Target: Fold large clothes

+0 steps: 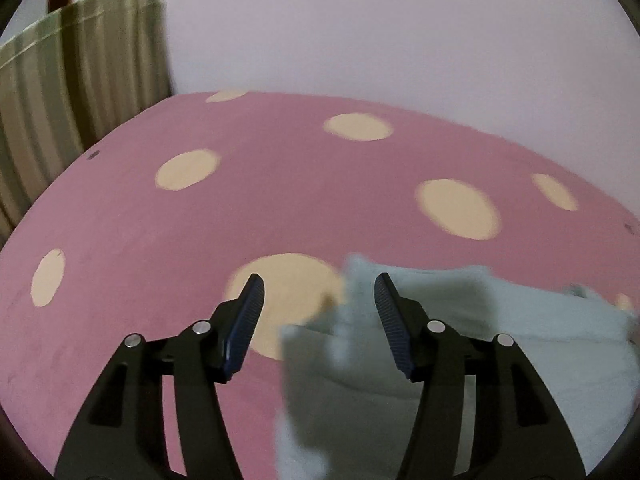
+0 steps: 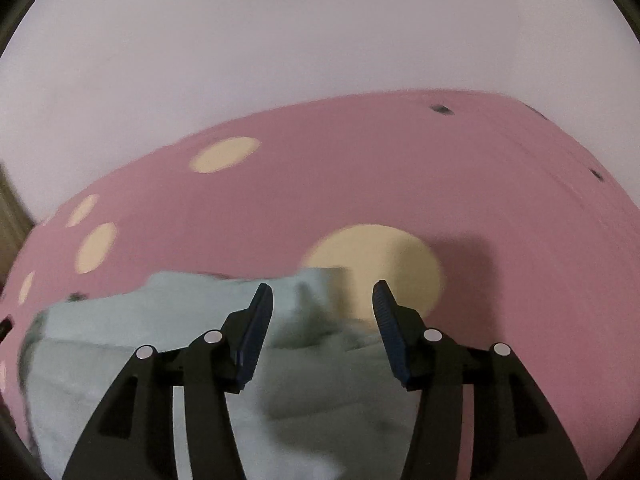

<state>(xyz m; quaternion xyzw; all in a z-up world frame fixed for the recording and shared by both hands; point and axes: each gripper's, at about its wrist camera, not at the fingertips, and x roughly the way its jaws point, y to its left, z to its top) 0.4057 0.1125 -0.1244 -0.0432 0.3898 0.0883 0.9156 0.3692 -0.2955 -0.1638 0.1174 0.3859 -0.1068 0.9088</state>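
Left gripper (image 1: 319, 284) and right gripper (image 2: 322, 292) are both hanging with jaws apart, gripping nothing. Pale blue garment (image 2: 168, 320) is lying bunched on the pink surface (image 1: 280, 208) with cream dots, below both grippers, blurred at its edges. Striped curtain (image 1: 72, 80) is hanging far left.

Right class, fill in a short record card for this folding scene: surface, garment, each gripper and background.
surface: pink bedsheet with cream dots
garment: pale blue garment, lying rumpled on the sheet, edges blurred
left gripper: jaws apart, nothing pinched, garment edge below and to its right
right gripper: jaws apart, nothing pinched, above the garment's far edge
background: plain pale wall; striped curtain at far left of the left wrist view
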